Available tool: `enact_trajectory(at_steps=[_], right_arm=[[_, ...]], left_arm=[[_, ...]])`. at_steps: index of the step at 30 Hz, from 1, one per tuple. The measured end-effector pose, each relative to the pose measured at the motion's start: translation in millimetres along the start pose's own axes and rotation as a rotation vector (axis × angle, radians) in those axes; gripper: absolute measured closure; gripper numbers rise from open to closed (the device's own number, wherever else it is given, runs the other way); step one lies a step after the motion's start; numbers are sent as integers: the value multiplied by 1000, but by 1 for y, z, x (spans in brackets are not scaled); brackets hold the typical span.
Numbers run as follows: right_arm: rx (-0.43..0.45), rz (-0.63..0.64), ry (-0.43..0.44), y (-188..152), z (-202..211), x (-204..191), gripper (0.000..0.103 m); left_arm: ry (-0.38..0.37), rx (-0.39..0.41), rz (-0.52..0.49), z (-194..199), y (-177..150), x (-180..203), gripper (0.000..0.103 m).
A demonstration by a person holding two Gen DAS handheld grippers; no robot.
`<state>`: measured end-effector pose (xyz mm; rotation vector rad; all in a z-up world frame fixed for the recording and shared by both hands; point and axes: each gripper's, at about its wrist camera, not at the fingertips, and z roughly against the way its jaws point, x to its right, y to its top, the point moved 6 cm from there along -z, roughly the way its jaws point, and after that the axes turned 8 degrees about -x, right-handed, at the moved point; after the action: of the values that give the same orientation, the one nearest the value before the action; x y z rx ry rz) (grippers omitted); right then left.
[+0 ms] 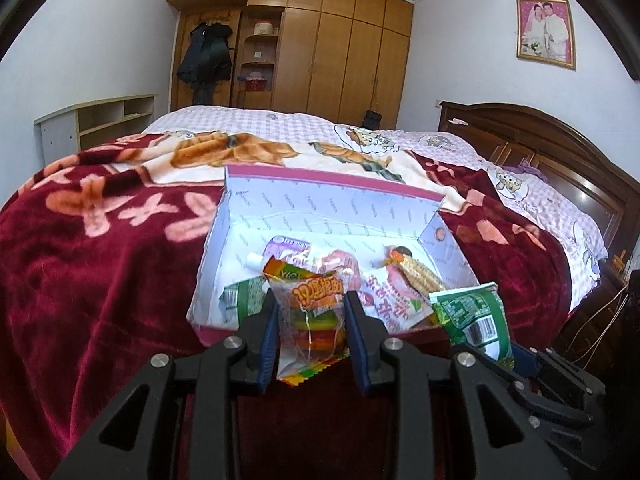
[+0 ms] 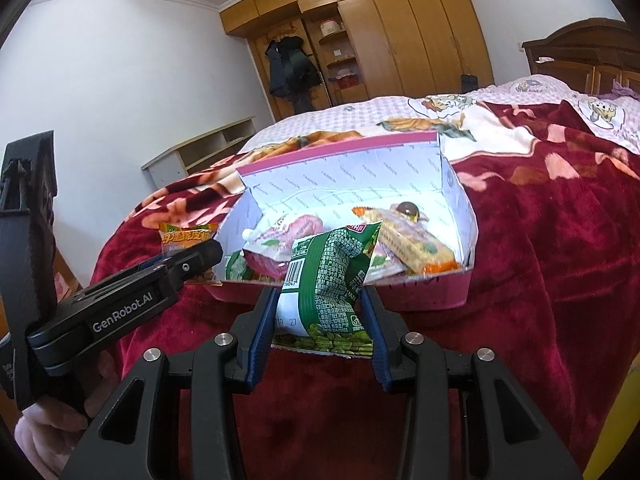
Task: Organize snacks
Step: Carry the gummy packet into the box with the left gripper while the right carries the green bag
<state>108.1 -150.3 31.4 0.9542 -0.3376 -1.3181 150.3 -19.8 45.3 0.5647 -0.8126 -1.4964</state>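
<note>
An open pink-and-white box (image 1: pixel 320 200) (image 2: pixel 352 176) lies on the red blanket and holds several snack packets. My left gripper (image 1: pixel 310 312) is shut on a burger gummy packet (image 1: pixel 310 316) just in front of the box's near edge; the packet also shows in the right wrist view (image 2: pixel 186 236). My right gripper (image 2: pixel 320 312) is shut on a green pea packet (image 2: pixel 332 276), held at the box's near edge; this packet shows at the right of the left wrist view (image 1: pixel 472 316). Inside lie a yellow wafer bar (image 2: pixel 412 246), a pink packet (image 1: pixel 384 292) and another green packet (image 1: pixel 240 296).
The box sits on a bed with a red floral blanket (image 1: pixel 100 260). A dark wooden headboard (image 1: pixel 560 152) stands at the right. A wooden wardrobe (image 1: pixel 332 48) and a low shelf (image 1: pixel 100 120) stand behind the bed. The left gripper's body (image 2: pixel 120 304) is close at the right gripper's left.
</note>
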Motion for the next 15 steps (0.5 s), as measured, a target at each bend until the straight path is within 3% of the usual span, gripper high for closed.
enact_trajectory(at_steps=[15], right_arm=[[11, 20, 8, 23, -9, 0, 60]], left_arm=[[10, 11, -36, -19, 30, 9, 71]])
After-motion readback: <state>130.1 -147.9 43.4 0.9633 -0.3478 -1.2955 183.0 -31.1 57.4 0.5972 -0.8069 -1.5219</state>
